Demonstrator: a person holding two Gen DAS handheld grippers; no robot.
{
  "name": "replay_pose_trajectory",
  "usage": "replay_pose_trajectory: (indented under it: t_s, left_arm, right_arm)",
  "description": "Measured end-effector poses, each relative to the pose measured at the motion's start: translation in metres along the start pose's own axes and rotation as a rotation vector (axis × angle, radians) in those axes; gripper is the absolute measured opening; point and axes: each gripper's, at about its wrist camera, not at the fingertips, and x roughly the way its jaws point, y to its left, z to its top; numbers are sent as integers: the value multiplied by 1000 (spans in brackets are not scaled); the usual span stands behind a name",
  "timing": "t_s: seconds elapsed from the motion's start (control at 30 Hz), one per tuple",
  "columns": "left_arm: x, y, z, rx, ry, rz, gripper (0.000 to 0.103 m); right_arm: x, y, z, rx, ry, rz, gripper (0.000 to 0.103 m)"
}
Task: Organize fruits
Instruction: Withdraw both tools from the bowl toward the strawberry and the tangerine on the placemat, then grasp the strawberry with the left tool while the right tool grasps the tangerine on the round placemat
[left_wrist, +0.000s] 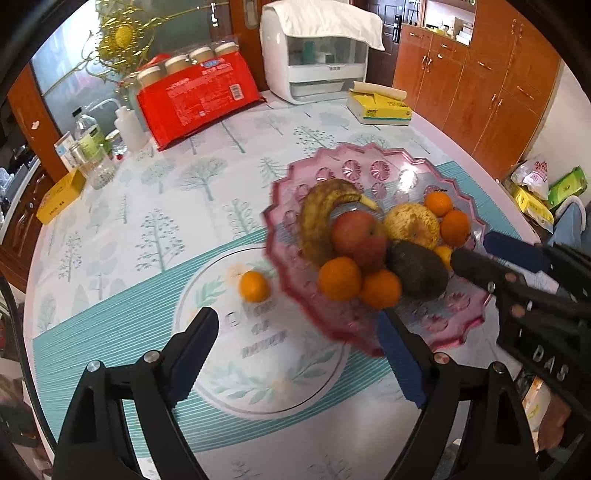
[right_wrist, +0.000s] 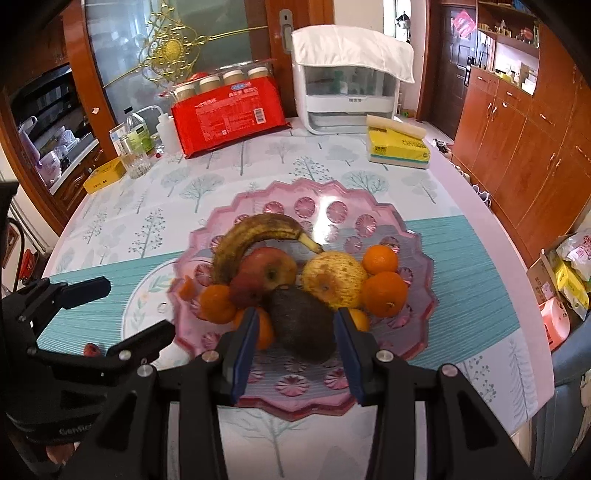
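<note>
A: We have the table (right_wrist: 461, 258) bearing the pink plate (right_wrist: 417, 332) with most fruit piled on it; one loose orange (left_wrist: 253, 286) sits beside it.

B: Our left tool (left_wrist: 295, 350) gapes wide and empty. Our right tool (right_wrist: 295, 350) is narrow around the avocado (right_wrist: 303, 325); grip unclear.

A: We risk toppling the pile if we jog it.

B: Red pack (right_wrist: 229, 122) print unreadable.

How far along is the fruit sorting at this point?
Mostly done: the scalloped pink glass plate already holds a spotted banana, red apple, yellow pear, dark avocado and several oranges. The left gripper is open and empty; the right gripper brackets the avocado. One small orange remains on the tablecloth.
</note>
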Motion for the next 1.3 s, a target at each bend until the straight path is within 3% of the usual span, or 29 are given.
replay_pose_trajectory:
  t_s: [0.13,0.4,0.63,0.83,1.07,1.3]
  left_arm:
    - [-10,32,-24,-8,1,29,87]
    - [-8,110,-80,-112,82,74,87]
    - [0,154,-113,-171,99,47,87]
    - [18,170,-130,-181,147,11,85]
    - [36,176,-133,-194,177,-44,70]
    - [54,169,-134,-149,211,-91,33]
  right_arm:
    - [-3,25,-1,-11,-12,11,43]
    - [3,87,-9,-16,-12,62,43]
    - [16,126,-24,-2,16,78,43]
    - [28,142,-39,21,47,72,43]
    - [43,148,-49,66,79,69,43]
    - [56,152,-52,105,77,71,43]
